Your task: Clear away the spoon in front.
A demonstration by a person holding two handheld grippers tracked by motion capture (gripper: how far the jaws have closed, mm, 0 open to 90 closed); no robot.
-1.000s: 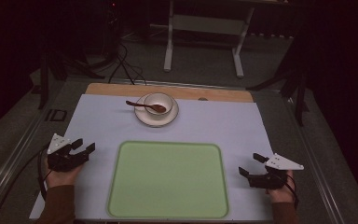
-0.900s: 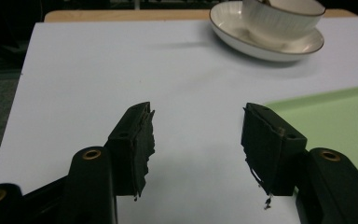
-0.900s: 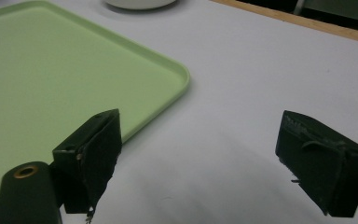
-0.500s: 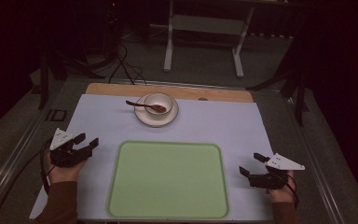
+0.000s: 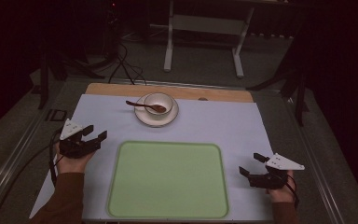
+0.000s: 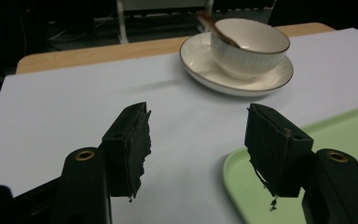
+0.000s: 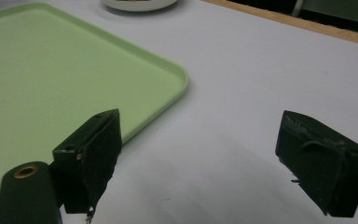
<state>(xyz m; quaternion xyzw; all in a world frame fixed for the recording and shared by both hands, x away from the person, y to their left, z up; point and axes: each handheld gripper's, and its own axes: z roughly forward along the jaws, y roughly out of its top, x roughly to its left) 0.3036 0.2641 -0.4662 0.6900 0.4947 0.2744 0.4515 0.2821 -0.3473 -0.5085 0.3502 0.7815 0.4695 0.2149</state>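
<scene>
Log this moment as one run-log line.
left tool: open, empty, jaws just opening | right tool: open, empty | spoon: in bowl | tray: bare

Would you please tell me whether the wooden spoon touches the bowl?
Touching: the left gripper view shows the wooden spoon resting across the bowl's rim, its end inside.

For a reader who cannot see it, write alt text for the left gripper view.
A white bowl with a brown spoon in it sits on a white saucer on a pale sheet. In front, the left hand-held gripper has its black jaws open and empty. A green tray lies at the right.
</scene>
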